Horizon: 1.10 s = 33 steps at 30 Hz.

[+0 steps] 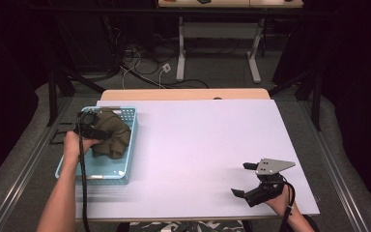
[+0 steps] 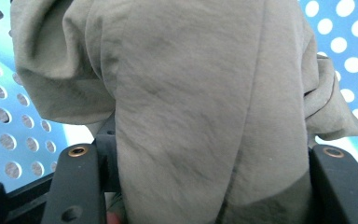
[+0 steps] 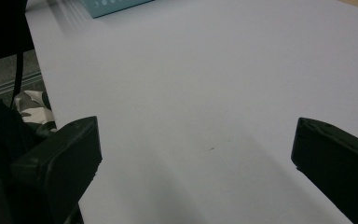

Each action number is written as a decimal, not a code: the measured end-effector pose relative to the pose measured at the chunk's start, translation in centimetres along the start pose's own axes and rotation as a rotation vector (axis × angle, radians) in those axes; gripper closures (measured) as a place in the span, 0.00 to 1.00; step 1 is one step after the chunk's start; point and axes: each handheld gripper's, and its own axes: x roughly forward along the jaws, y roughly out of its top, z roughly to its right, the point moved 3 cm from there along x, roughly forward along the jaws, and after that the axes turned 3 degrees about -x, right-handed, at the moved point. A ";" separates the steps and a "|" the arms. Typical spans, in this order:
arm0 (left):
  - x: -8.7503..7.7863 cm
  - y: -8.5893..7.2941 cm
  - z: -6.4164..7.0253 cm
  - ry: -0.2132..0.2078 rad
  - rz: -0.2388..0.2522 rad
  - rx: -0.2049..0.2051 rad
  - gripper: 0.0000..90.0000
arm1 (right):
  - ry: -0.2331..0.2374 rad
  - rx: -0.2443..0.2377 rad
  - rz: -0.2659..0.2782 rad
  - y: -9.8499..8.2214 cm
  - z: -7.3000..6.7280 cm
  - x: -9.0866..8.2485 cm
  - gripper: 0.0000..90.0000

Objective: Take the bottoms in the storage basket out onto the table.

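An olive-green cloth (image 1: 116, 136) lies bunched in a light blue perforated basket (image 1: 107, 167) at the table's left side. My left gripper (image 1: 103, 132) reaches into the basket from the left, held by a hand. In the left gripper view the cloth (image 2: 191, 93) hangs between the two black jaws, which stand wide apart on either side of it, with the basket wall (image 2: 349, 42) behind. My right gripper (image 1: 239, 179) rests low over the white table near the front right, open, with nothing between its fingers (image 3: 60, 158).
The white table top (image 1: 198, 140) stretches between the basket and the right gripper. The basket's corner (image 3: 116, 5) shows far off in the right gripper view. Beyond the table are floor cables (image 1: 145, 67) and another desk's legs (image 1: 181, 53).
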 end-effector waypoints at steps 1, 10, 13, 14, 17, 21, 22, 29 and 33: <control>-0.1 -0.1 -0.1 0.002 0.005 0.004 0.43 | -0.003 -0.001 -0.002 0.0 0.0 0.0 0.02; -0.8 -0.4 -0.4 0.000 0.017 0.011 0.43 | -0.006 -0.003 -0.003 0.0 0.1 0.0 0.02; -1.0 -0.4 -0.4 -0.003 0.023 0.013 0.43 | -0.005 -0.001 -0.003 0.0 0.0 0.0 0.02; -1.0 -0.4 -0.4 -0.003 0.025 0.014 0.43 | -0.005 -0.001 -0.003 0.0 0.0 0.0 0.02; -1.3 -0.4 -0.3 -0.001 0.033 0.015 0.43 | -0.006 -0.002 -0.004 0.0 0.0 0.0 0.02; -1.6 -0.4 -0.2 0.000 0.042 0.027 0.43 | -0.005 -0.003 -0.003 0.0 0.0 -0.1 0.02; -1.6 -0.4 -0.2 0.000 0.042 0.027 0.43 | -0.005 -0.003 -0.003 0.0 0.0 -0.1 0.02; -2.0 -0.4 -0.2 -0.002 0.052 0.033 0.43 | -0.004 -0.001 -0.003 0.0 0.0 0.0 0.02; -2.4 -0.4 0.0 0.000 0.069 0.031 0.43 | -0.003 -0.002 0.000 0.0 0.0 0.0 0.02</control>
